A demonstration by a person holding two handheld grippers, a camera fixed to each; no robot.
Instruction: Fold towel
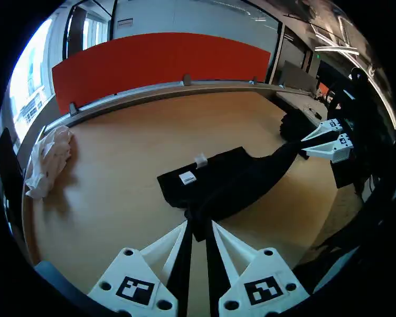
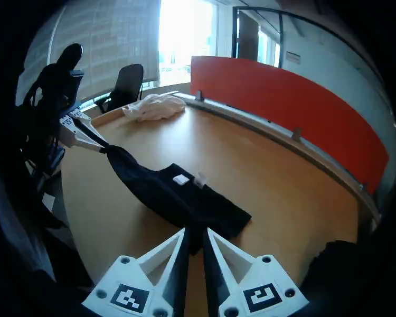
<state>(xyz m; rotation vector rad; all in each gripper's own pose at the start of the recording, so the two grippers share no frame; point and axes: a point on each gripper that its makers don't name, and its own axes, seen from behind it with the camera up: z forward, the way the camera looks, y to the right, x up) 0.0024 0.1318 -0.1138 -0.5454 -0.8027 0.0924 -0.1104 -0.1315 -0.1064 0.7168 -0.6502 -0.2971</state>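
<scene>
In the left gripper view, a crumpled white cloth (image 1: 47, 158) lies at the far left edge of the wooden table (image 1: 119, 158), well apart from everything else. Behind the table runs a long orange partition (image 1: 161, 61). Near the middle lies the black towel (image 1: 235, 179), partly flat on the tabletop, with 2 small white tags (image 1: 187, 178) on its far part. The left gripper (image 1: 198, 224), at the near edge of this view, has its fingers pressed close together on a bunched corner of the towel. From there the fabric stretches in a dark band to the right, where the right gripper (image 1: 303, 147) pinches the other end between its 2 fingers, beside the table's right edge.

In the right gripper view, the left gripper sits at the left, gripping the towel's end over the table edge, with a dark office chair (image 2: 126, 84) farther off. The towel crosses the middle, and the partition fills the right.
</scene>
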